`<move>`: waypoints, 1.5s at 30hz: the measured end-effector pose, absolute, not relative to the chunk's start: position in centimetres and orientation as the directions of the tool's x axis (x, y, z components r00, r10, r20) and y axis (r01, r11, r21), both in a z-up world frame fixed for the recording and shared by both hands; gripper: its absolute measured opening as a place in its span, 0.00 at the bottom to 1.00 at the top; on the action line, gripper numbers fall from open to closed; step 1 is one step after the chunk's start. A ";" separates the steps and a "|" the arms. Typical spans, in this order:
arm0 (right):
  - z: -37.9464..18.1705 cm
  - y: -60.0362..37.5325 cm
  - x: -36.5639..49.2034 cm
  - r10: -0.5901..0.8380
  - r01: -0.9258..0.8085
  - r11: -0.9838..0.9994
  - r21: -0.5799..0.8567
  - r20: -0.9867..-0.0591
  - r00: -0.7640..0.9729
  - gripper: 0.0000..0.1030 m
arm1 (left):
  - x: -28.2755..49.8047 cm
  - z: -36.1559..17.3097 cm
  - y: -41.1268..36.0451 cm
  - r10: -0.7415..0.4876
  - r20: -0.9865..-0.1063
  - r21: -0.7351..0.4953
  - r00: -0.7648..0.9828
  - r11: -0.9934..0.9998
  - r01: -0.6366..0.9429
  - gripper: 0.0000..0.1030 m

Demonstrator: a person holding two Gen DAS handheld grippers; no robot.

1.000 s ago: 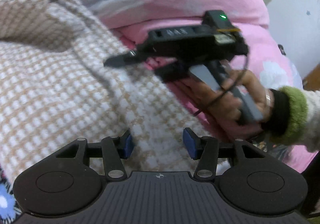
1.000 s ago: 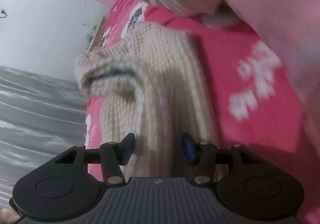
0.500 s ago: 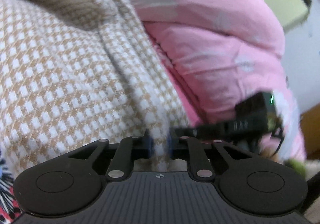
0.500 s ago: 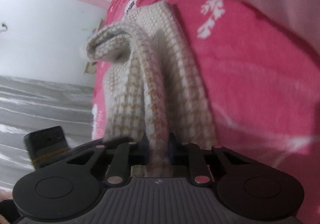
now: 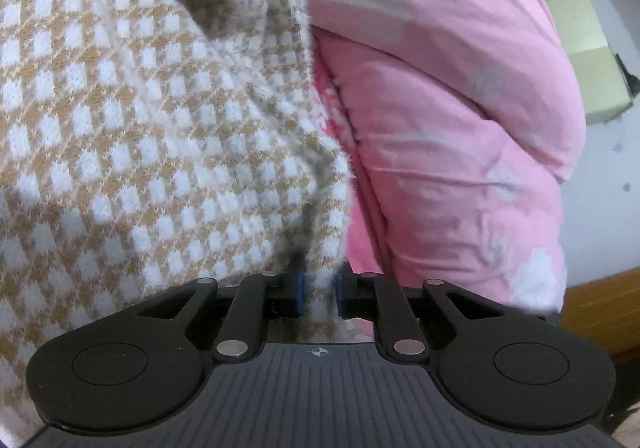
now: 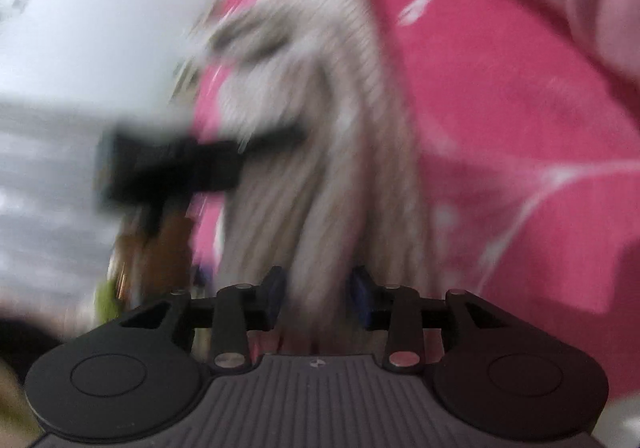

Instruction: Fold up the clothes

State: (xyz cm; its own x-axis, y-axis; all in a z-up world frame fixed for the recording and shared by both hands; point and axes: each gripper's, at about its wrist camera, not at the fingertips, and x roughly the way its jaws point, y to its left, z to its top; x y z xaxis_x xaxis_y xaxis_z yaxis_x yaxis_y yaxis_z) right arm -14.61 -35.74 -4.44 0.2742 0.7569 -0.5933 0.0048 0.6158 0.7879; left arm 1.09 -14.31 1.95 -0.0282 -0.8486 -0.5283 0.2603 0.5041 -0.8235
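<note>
A pink quilt (image 5: 460, 151) with grey patches lies on the right. A beige box (image 5: 588, 59) stands far right, near the white wall (image 5: 616, 215).

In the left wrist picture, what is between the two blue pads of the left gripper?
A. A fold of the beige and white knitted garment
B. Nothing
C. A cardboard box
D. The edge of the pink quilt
A: the left gripper has its pads pressed on an edge of the knitted garment, while the pink quilt lies beside it to the right.
</note>
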 end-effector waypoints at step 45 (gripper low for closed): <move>-4.5 -38.3 -12.2 0.651 0.156 0.656 0.739 -0.657 0.380 0.30 | -0.5 5.2 -17.5 -0.805 -0.593 -0.790 0.024 0.587 0.178 0.87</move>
